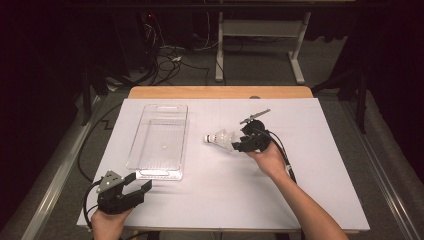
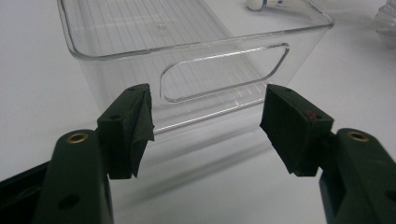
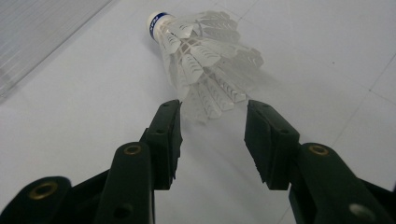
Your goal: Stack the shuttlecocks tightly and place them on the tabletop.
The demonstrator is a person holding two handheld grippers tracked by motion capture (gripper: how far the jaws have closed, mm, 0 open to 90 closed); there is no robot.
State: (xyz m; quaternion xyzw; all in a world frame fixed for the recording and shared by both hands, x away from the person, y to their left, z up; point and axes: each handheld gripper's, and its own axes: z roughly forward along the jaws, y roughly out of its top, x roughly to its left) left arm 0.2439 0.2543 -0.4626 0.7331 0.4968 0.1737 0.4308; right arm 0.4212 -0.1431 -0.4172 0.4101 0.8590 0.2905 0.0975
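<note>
Left gripper (image 1: 145, 188): at the near left corner of the sheet, held in the person's left hand (image 1: 106, 220); its jaws stand wide apart with nothing between them, and in the left gripper view (image 2: 205, 128) they face the near end wall of the bin.
Bin (image 1: 150, 162): clear plastic, oblong, lying on the left half of the sheet, its long side running near to far; a handle slot is cut in its near wall (image 2: 224, 72).
Shuttlecock (image 1: 220, 138): white, lying on its side at mid-sheet, right of the bin and apart from it; cork end toward the bin, feathers toward the right gripper.
Right gripper (image 1: 234, 146): just right of the shuttlecock, in the right hand (image 1: 270, 160); jaws parted, the pads not pressing on the feather tips (image 3: 210, 100), which reach just into the gap.
Sheet (image 1: 320, 165): white, covering the table.
</note>
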